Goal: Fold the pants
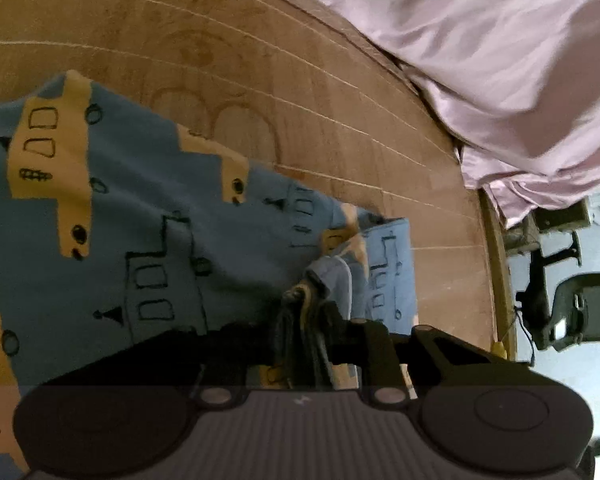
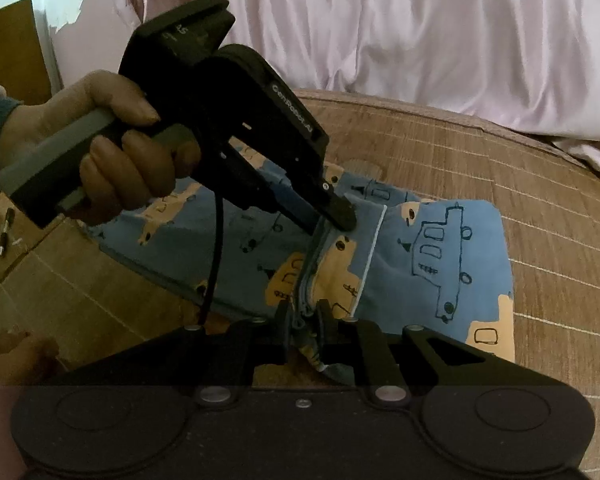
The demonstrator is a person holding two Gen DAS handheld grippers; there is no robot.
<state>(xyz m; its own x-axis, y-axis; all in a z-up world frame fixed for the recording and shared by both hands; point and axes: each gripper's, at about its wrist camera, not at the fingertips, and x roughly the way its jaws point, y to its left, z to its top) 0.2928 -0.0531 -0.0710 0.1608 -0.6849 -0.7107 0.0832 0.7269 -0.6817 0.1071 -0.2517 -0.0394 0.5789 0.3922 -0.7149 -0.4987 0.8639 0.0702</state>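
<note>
1. One pair of blue patterned pants (image 2: 428, 264) lies on one woven brown mat (image 2: 540, 184).
2. Two grippers pinch its folded edge: left gripper (image 2: 340, 216), right gripper (image 2: 304, 320).
3. One hand (image 2: 112, 148) holds the left handle.

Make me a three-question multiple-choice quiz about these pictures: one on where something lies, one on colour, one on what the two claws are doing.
1. The pants lie on: A) a brown mat B) a glass desk C) grass.
2. Their main colour: A) red B) blue C) white.
3. The left gripper and right gripper are: A) both open B) one open C) both shut on cloth.

Answers: 1 A, the lined brown mat shows all around the cloth. 2 B, blue with yellow patches and drawn vehicles. 3 C, each pair of fingers pinches a fold of the pants.
</note>
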